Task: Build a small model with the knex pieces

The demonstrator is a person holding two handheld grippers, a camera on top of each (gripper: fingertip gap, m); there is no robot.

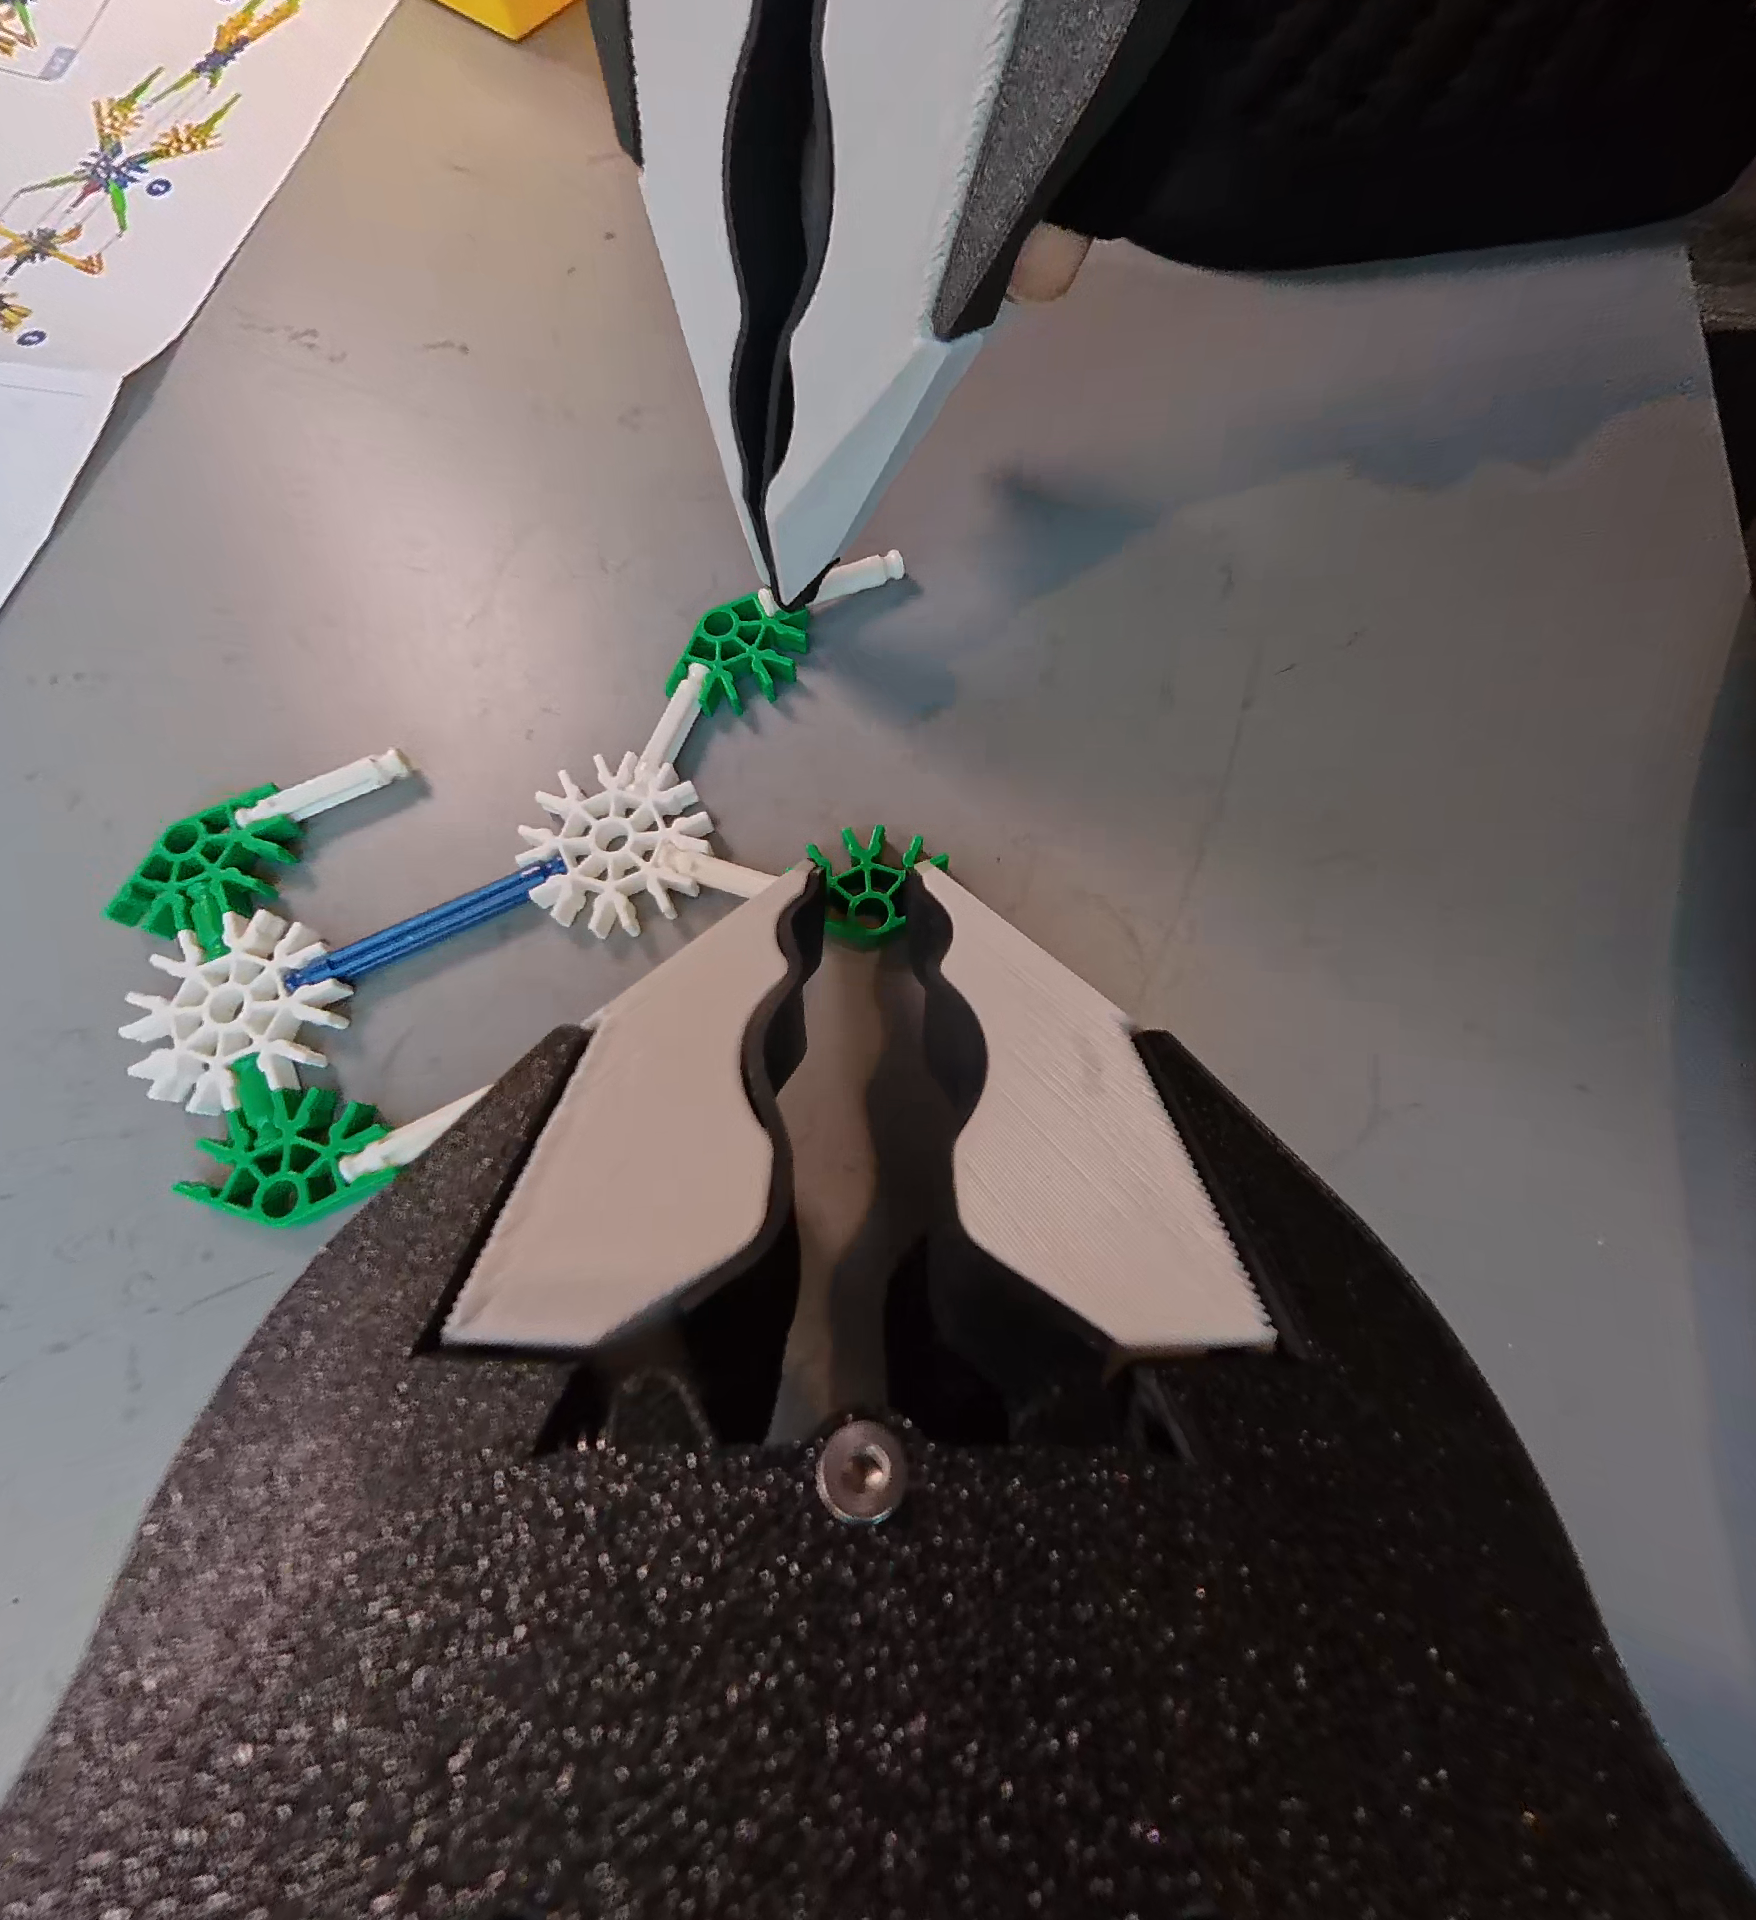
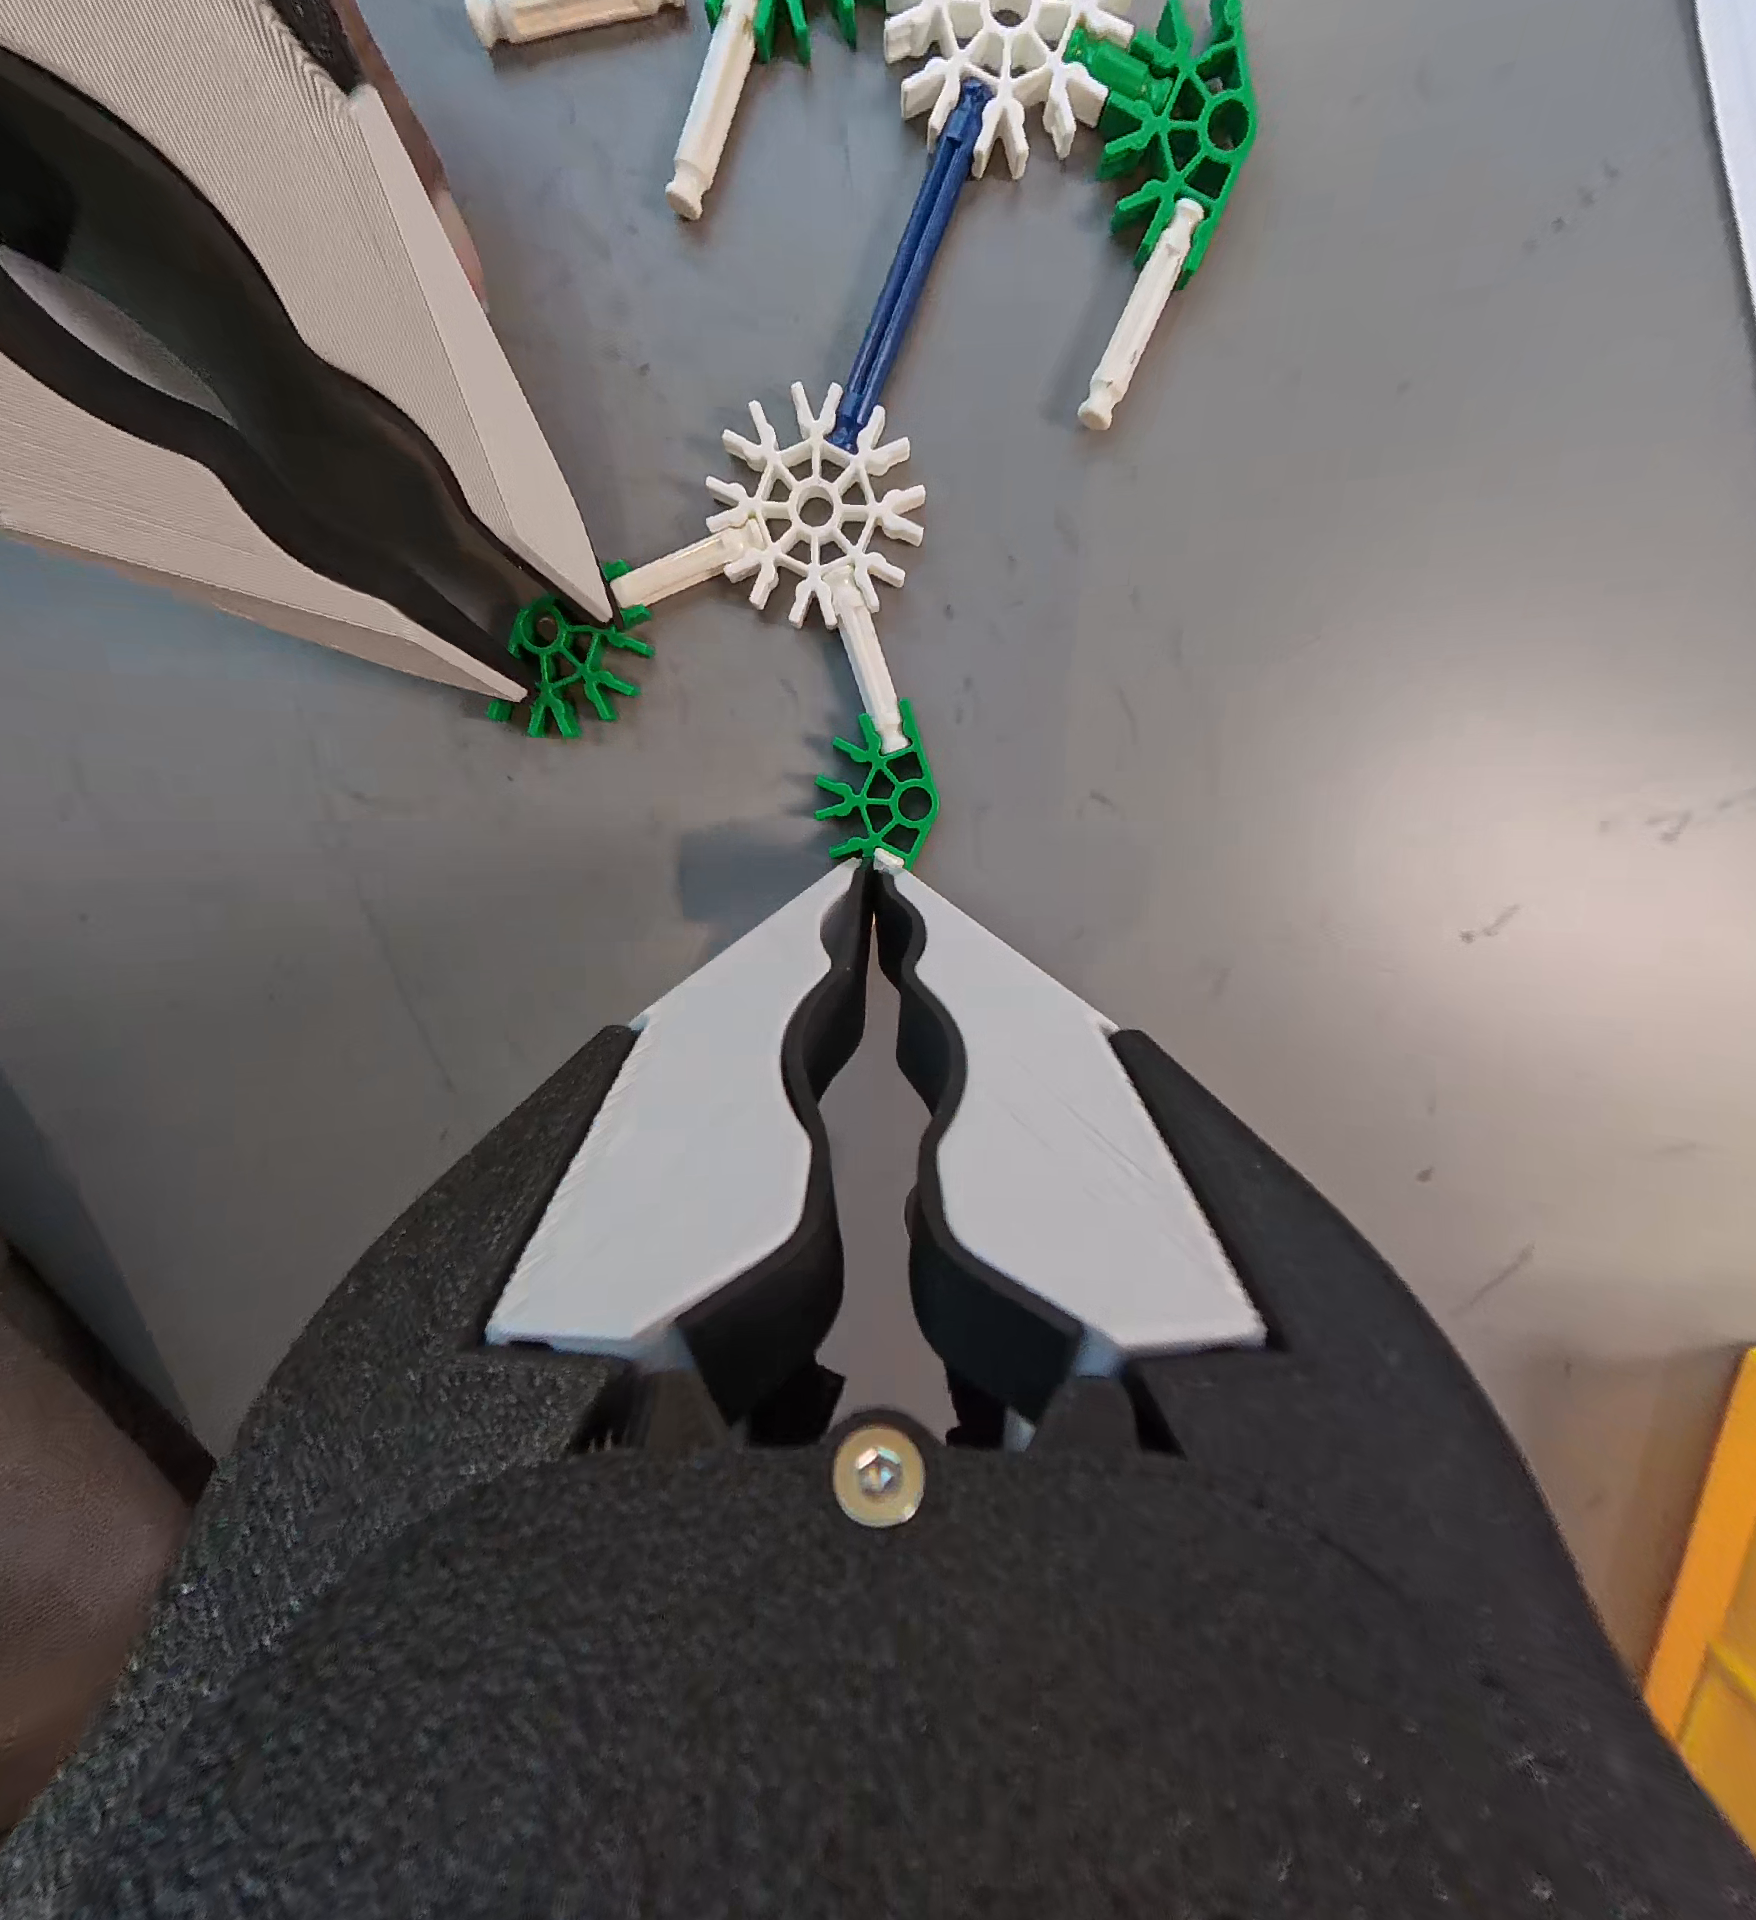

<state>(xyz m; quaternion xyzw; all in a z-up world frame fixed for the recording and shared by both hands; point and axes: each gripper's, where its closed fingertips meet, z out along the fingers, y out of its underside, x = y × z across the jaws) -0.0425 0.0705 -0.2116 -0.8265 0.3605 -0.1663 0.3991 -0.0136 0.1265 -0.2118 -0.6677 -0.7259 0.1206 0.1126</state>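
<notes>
Left gripper (image 1: 866,883) clamps a green plastic fan-shaped connector (image 1: 872,902); right gripper (image 2: 874,871) pinches a short white plastic rod (image 1: 858,578) (at twelve o'clock).

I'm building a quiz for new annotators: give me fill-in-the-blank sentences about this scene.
The left hand-held gripper is shut on a fan-shaped plastic connector coloured ___.
The right hand-held gripper pinches a short plastic rod coloured ___.
The two white snowflake-shaped plastic connectors are joined by a thin plastic rod coloured ___.
Missing: green; white; blue.

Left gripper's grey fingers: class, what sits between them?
A small green plastic connector, clamped at the left gripper's tips on the grey tabletop. Where its white rod joins is covered.
</notes>
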